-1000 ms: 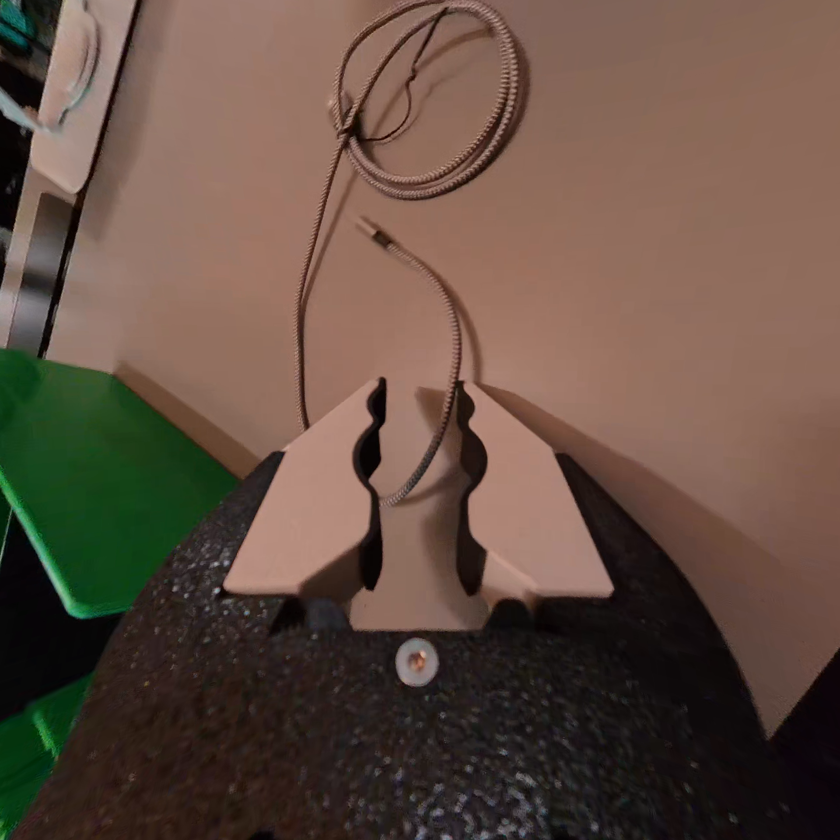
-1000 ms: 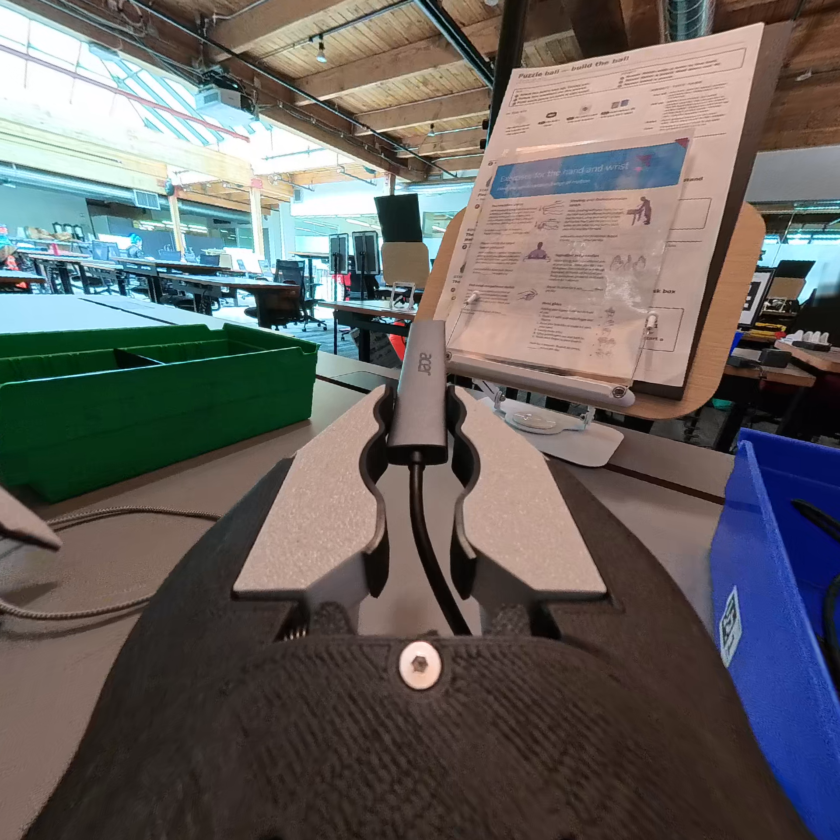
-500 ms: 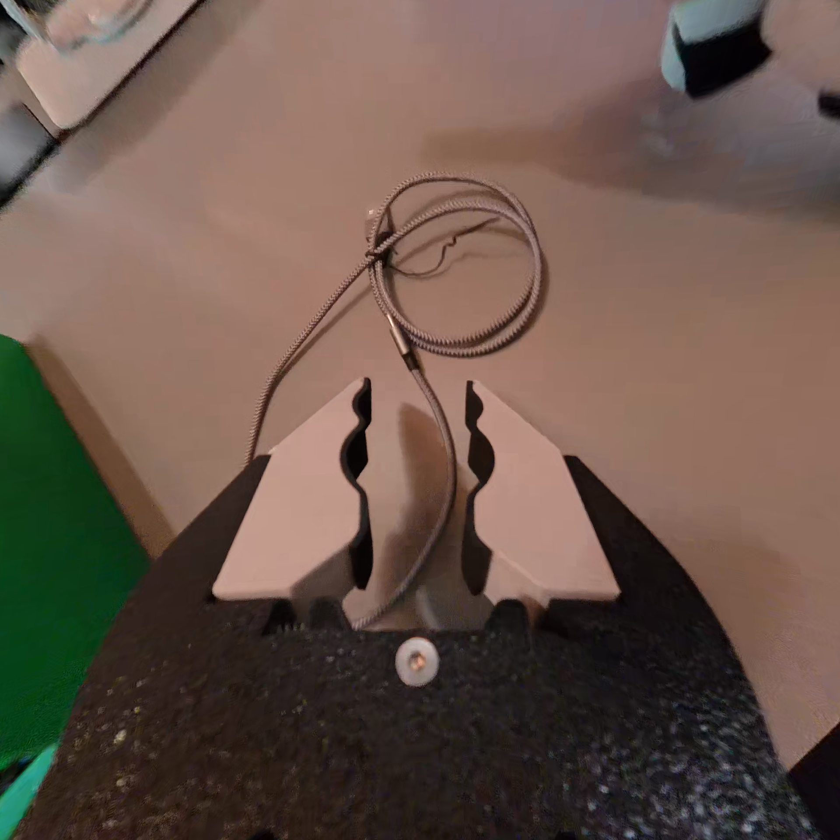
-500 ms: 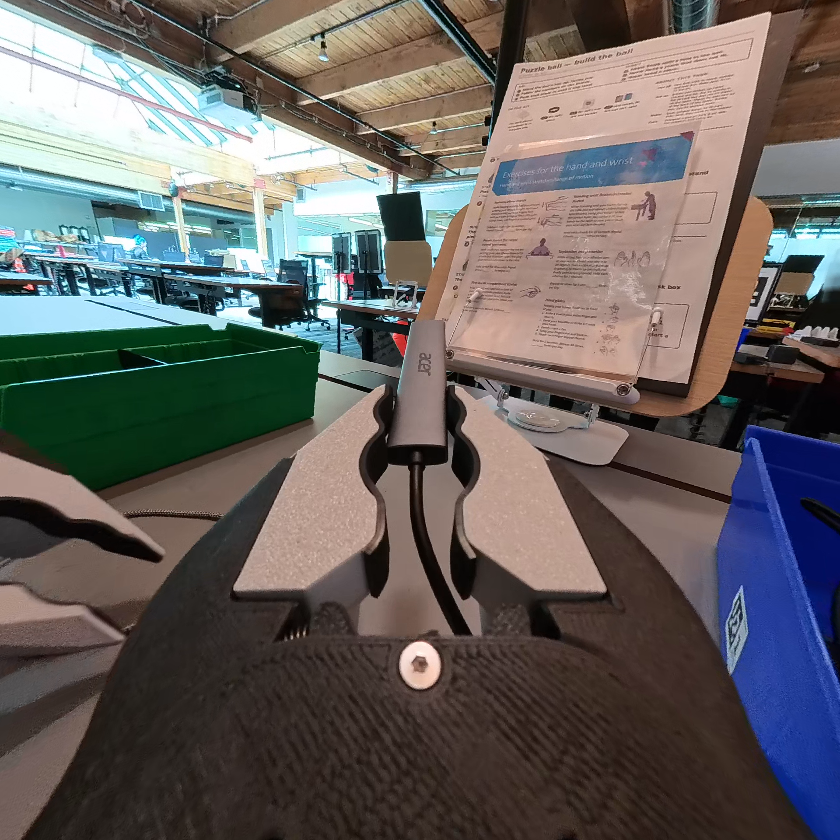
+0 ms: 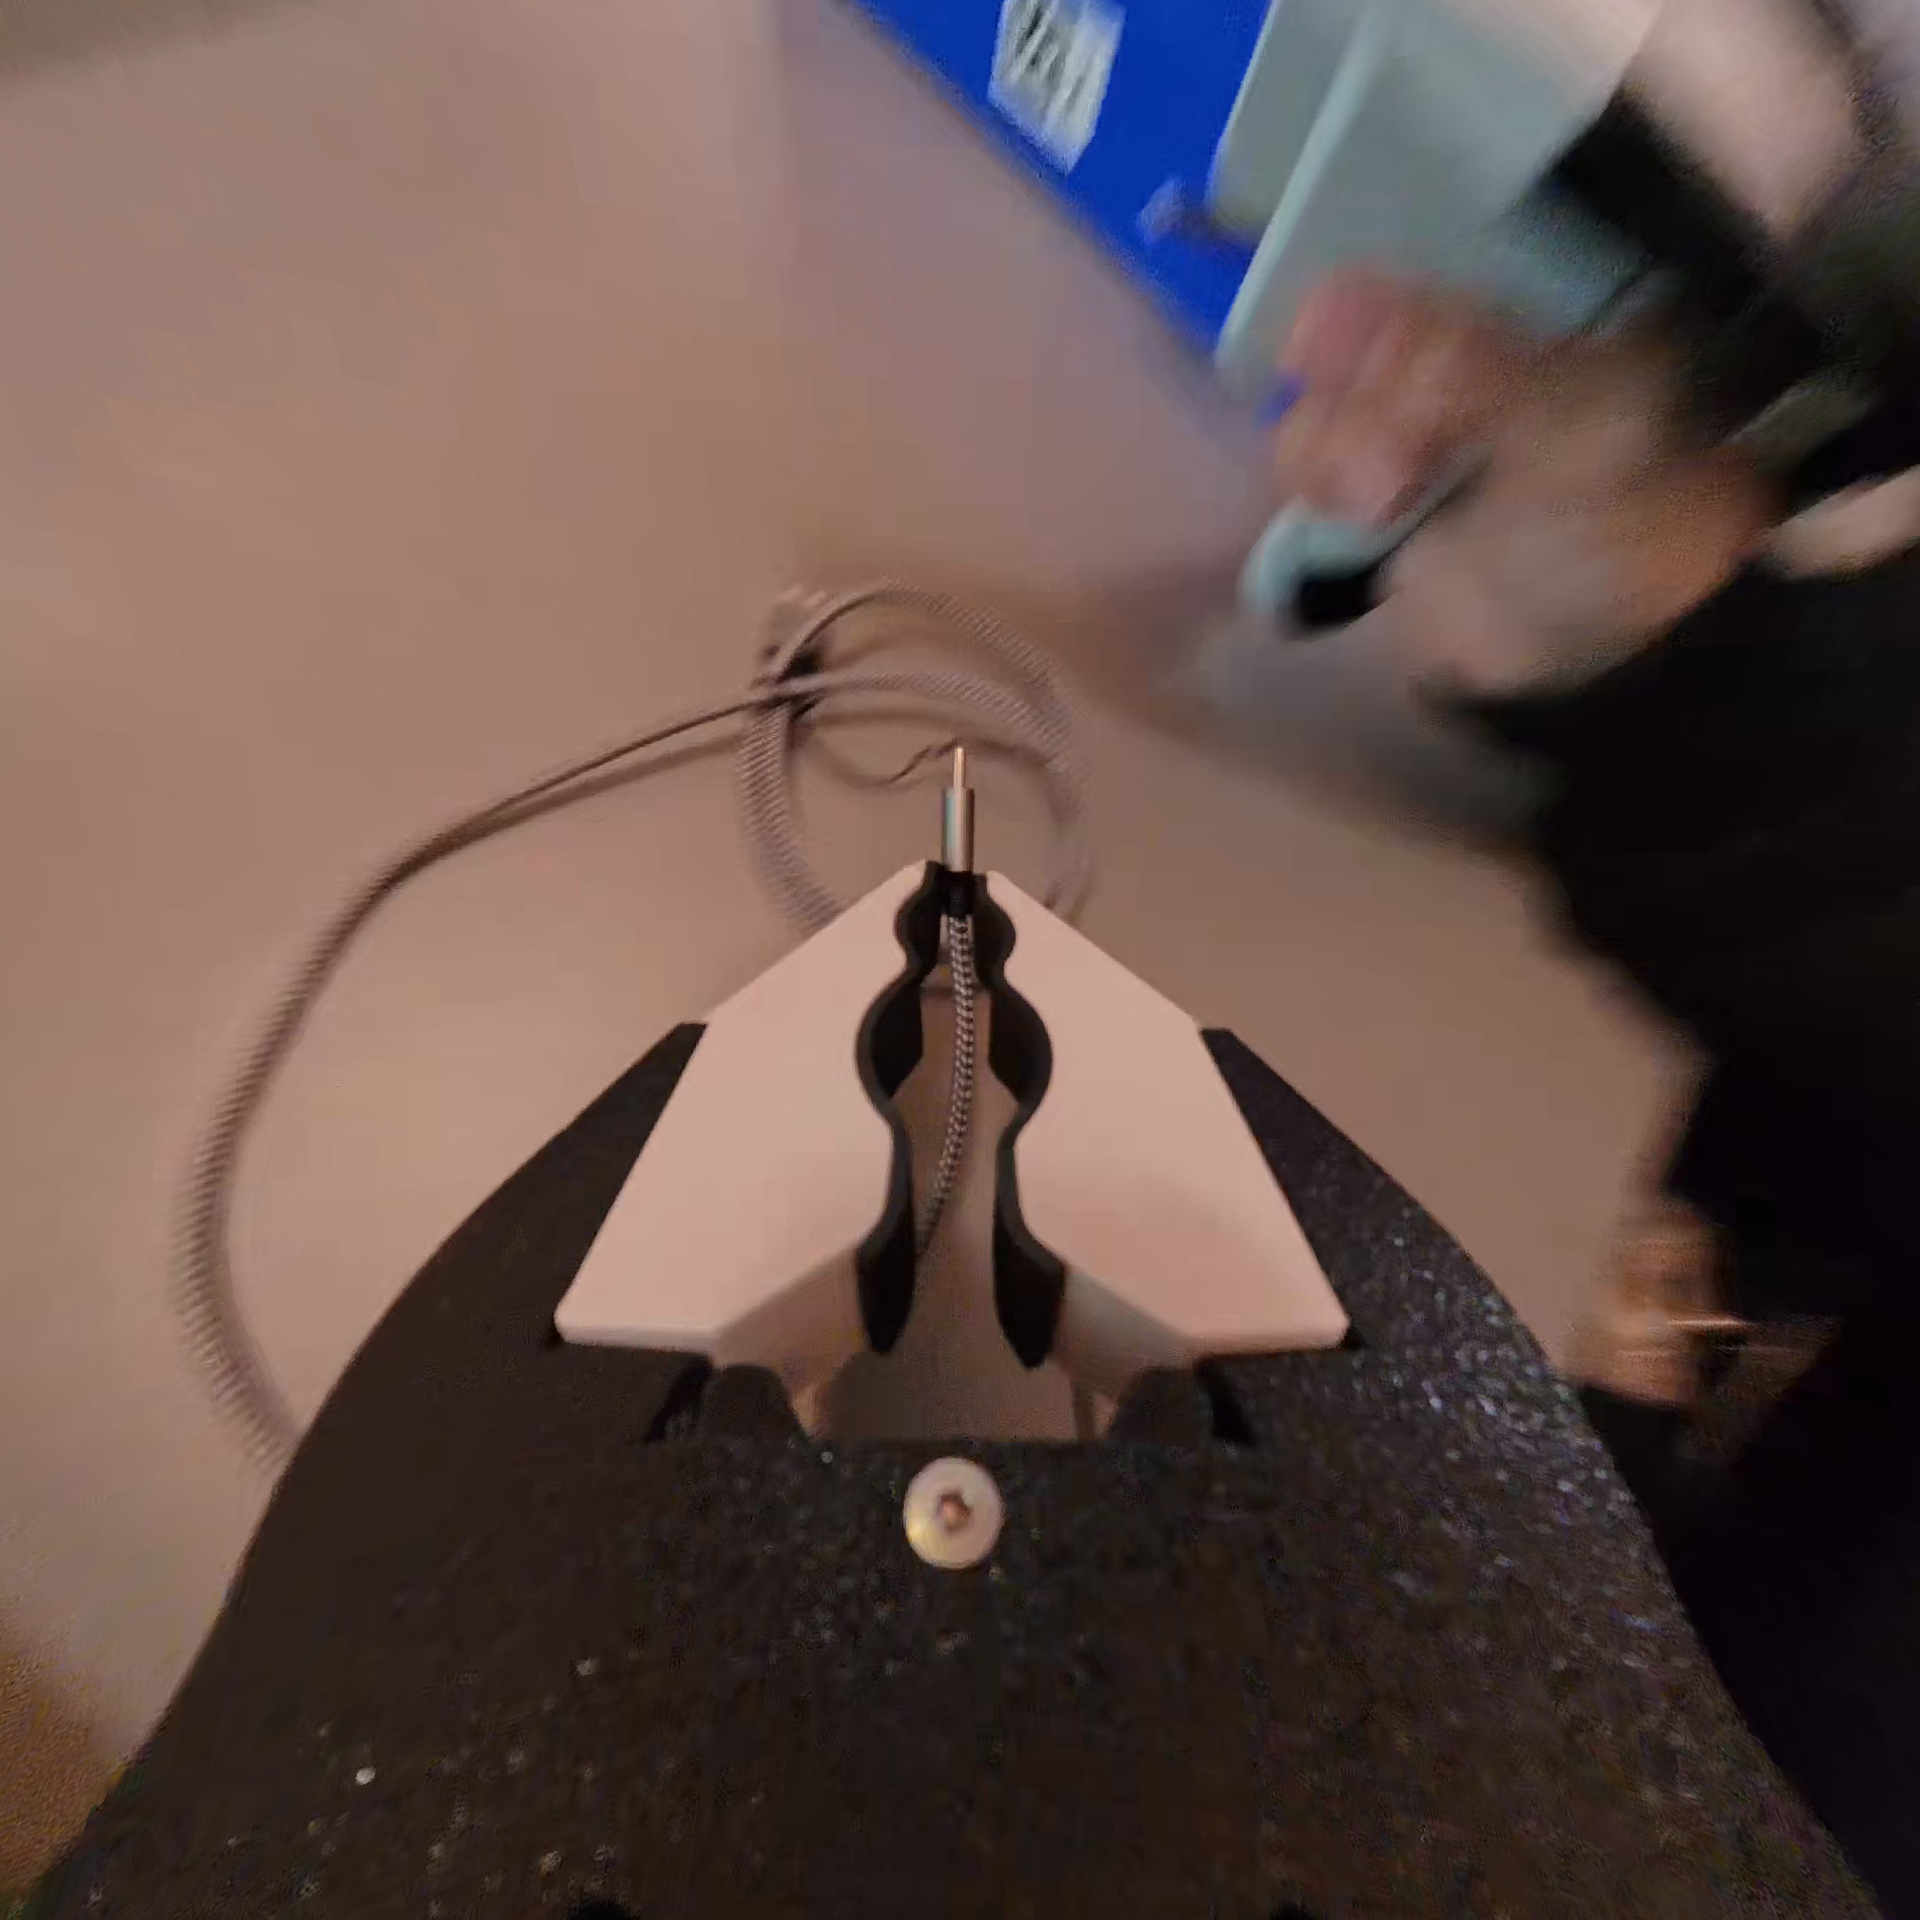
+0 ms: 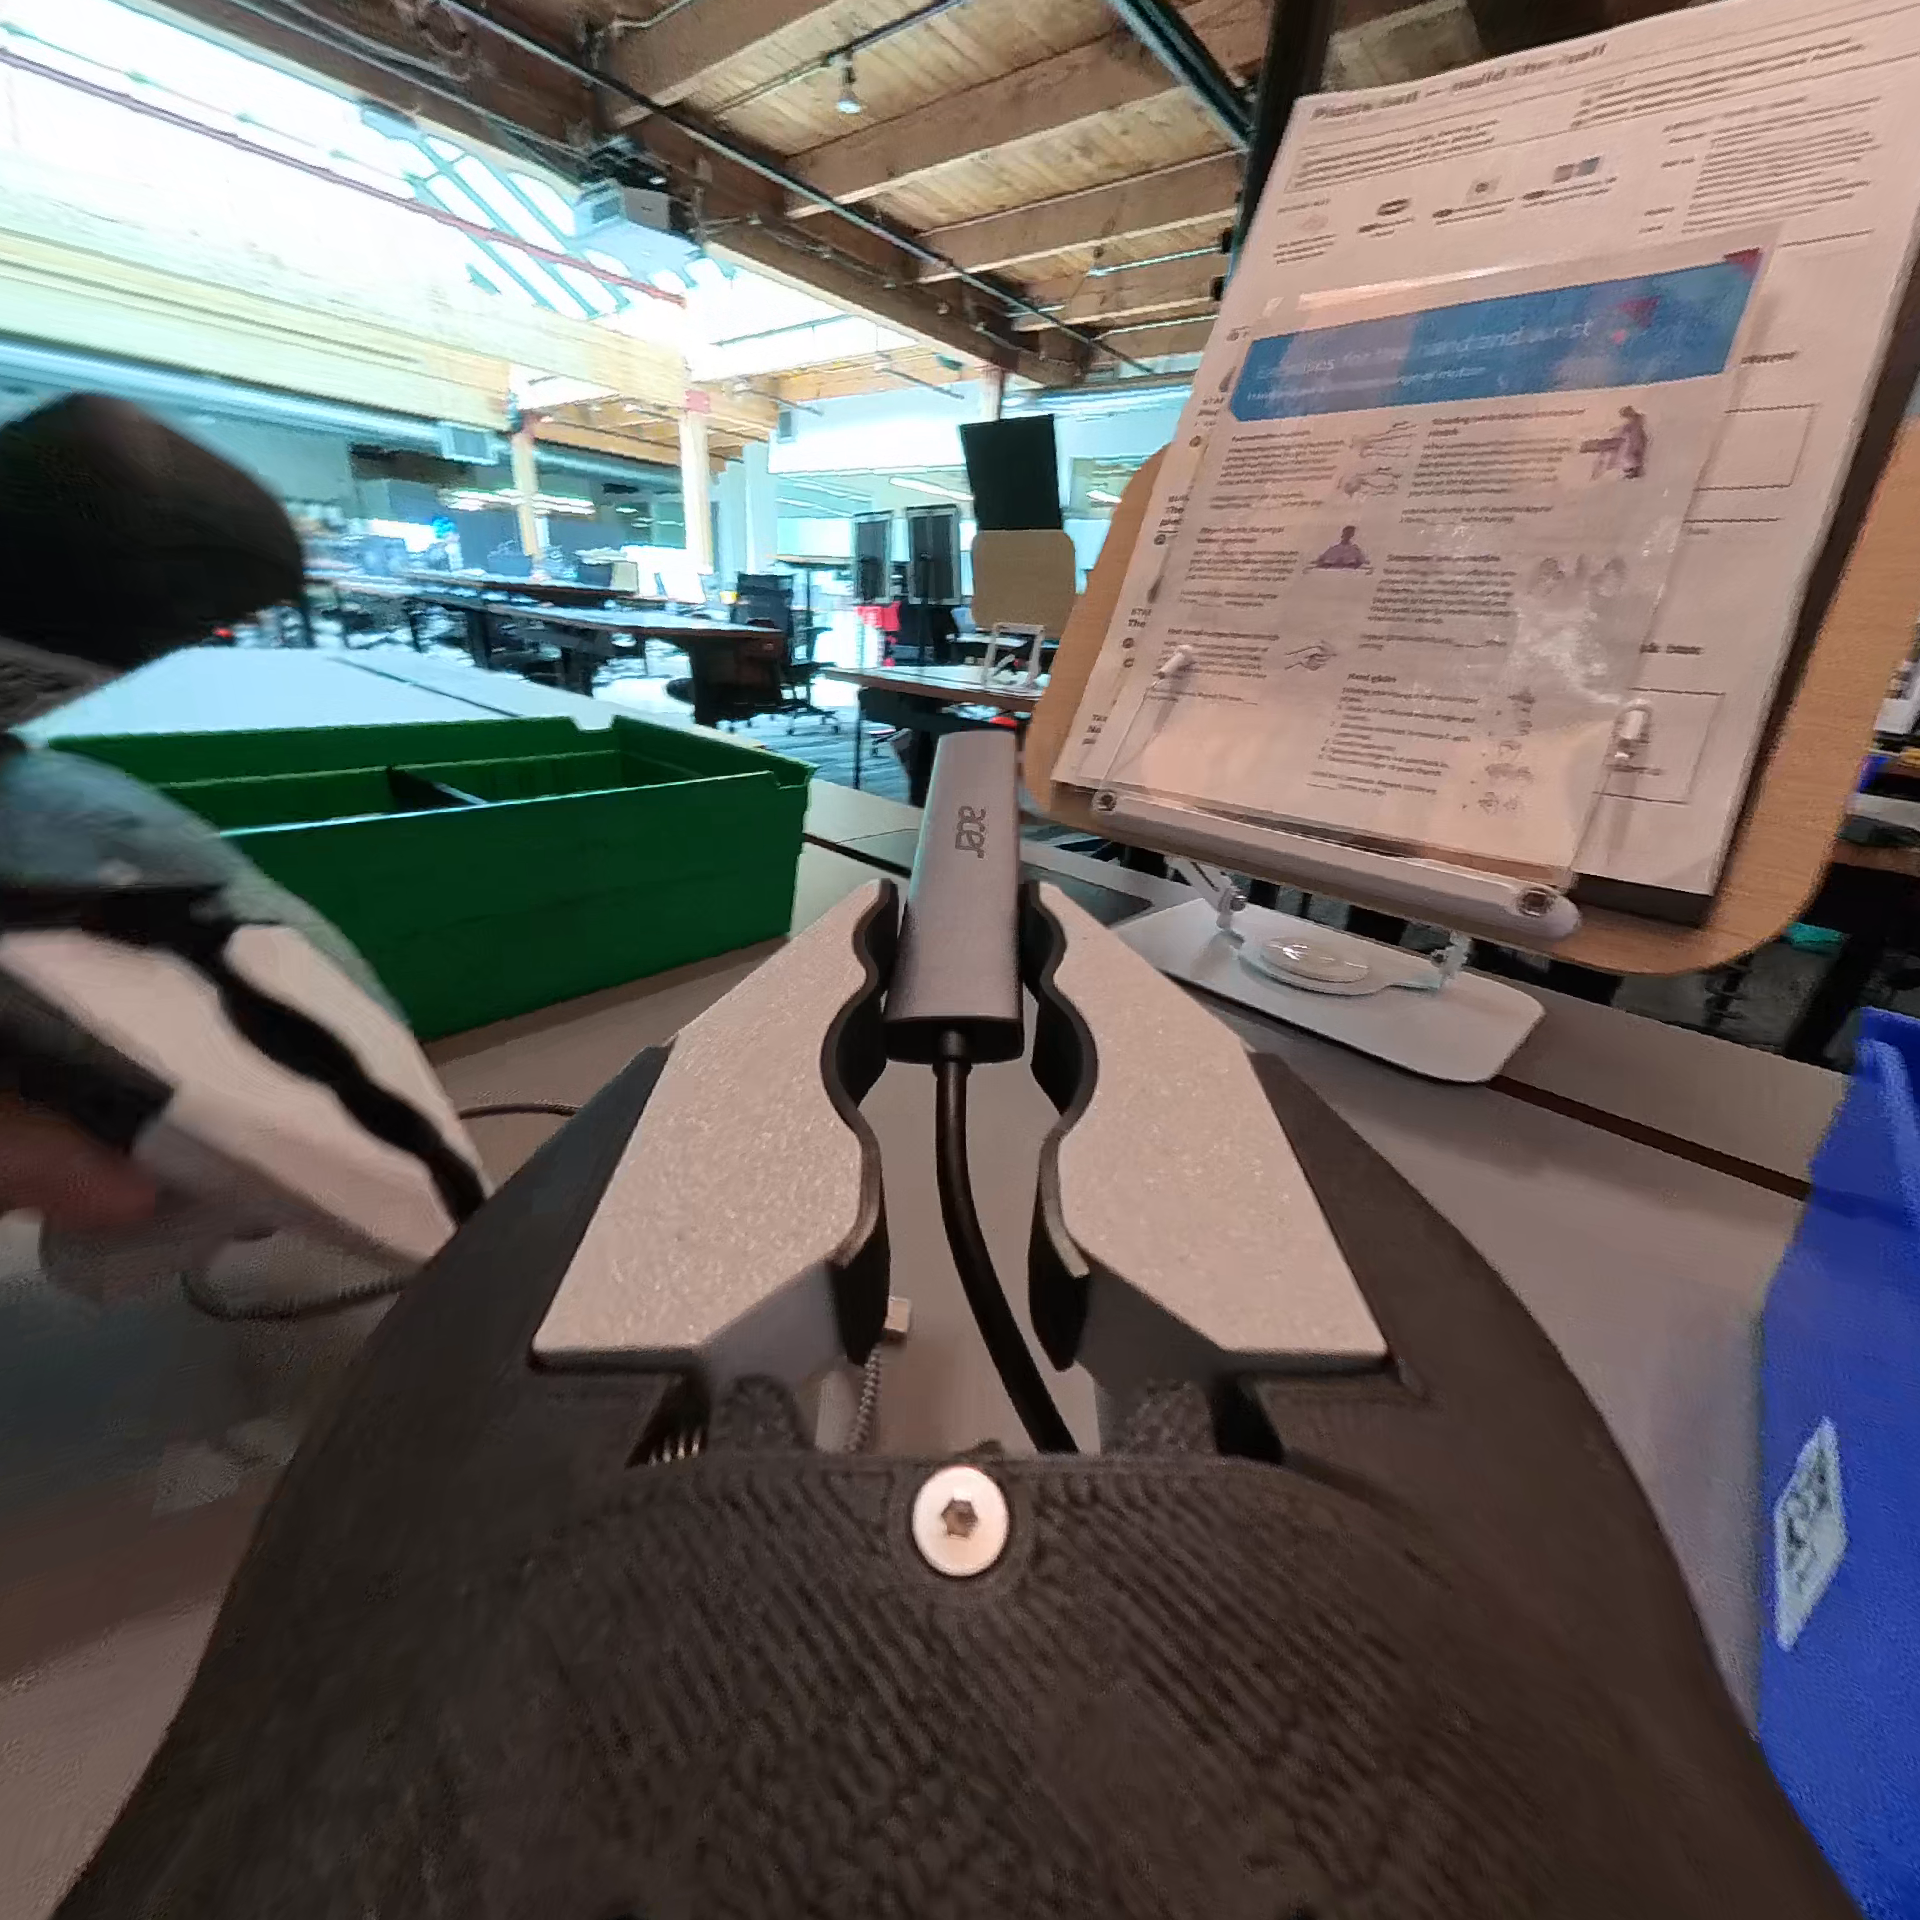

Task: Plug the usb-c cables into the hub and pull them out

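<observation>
My left gripper (image 5: 954, 871) is shut on the braided grey usb-c cable (image 5: 961, 1023) just behind its metal plug (image 5: 955, 821), which sticks out past the fingertips. The rest of the cable lies coiled (image 5: 894, 717) on the table beyond. My right gripper (image 6: 958, 904) is shut on the grey hub (image 6: 961, 883), held upright above the table, with its black lead (image 6: 961, 1195) running back between the fingers. The left gripper also shows blurred at the left of the right wrist view (image 6: 239, 1081), close beside the right one.
A green bin (image 6: 499, 821) stands at the back left. A blue bin (image 6: 1839, 1403) is at the right, also blurred in the left wrist view (image 5: 1101, 114). A document stand with printed sheets (image 6: 1455, 582) is behind the hub. A hand (image 5: 1455, 499) shows blurred.
My left gripper has shut on the cable behind the plug, lifted it and swung toward the right gripper. The right gripper has stayed shut on the hub, tilting slightly.
</observation>
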Tool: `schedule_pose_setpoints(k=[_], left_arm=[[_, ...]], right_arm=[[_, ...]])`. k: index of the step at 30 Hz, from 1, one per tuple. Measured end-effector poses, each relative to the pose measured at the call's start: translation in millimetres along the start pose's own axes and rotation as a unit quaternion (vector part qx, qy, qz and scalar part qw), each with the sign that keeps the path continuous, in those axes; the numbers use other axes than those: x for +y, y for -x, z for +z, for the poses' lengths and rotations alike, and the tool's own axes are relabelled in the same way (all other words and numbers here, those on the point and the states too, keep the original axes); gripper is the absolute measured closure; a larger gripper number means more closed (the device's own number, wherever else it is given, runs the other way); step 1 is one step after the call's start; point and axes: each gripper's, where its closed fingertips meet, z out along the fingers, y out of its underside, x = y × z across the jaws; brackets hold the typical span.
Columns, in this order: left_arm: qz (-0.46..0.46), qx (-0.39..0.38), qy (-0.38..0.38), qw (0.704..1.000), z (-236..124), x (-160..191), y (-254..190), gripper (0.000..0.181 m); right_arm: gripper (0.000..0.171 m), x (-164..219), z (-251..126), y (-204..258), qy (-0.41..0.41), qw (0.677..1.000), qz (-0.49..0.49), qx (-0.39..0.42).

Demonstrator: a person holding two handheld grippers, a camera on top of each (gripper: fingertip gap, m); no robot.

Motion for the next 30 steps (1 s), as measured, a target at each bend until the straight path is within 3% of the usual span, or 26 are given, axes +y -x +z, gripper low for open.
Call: schedule_pose_setpoints(k=[1, 4, 10, 26, 30], left_arm=[[-0.056, 0.065, -0.033, 0.996, -4.4, -12.3, -11.0, 0.179], [-0.175, 0.191, -0.103, 0.96, -21.9, -40.3, -24.5, 0.179], [-0.282, 0.325, -0.14, 0.892, -45.1, -64.3, -45.6, 0.179], [-0.315, 0.344, -0.155, 0.871, -72.4, -57.8, -30.9, 0.179], [-0.312, 0.349, -0.143, 0.872, -71.6, -52.3, -33.2, 0.179]], right_arm=[[0.149, -0.4, 0.4, 3.8, -0.002, 1.0, -0.003, -0.013], [0.149, -0.6, 0.6, 17.1, -0.004, 0.998, -0.007, -0.06], [0.149, -12.2, -7.4, 56.0, -0.042, 0.982, 0.006, -0.184], [0.15, -14.8, -19.9, 91.0, -0.064, 0.96, -0.03, -0.272], [0.149, -10.9, -13.1, 88.5, -0.058, 0.968, -0.067, -0.236]])
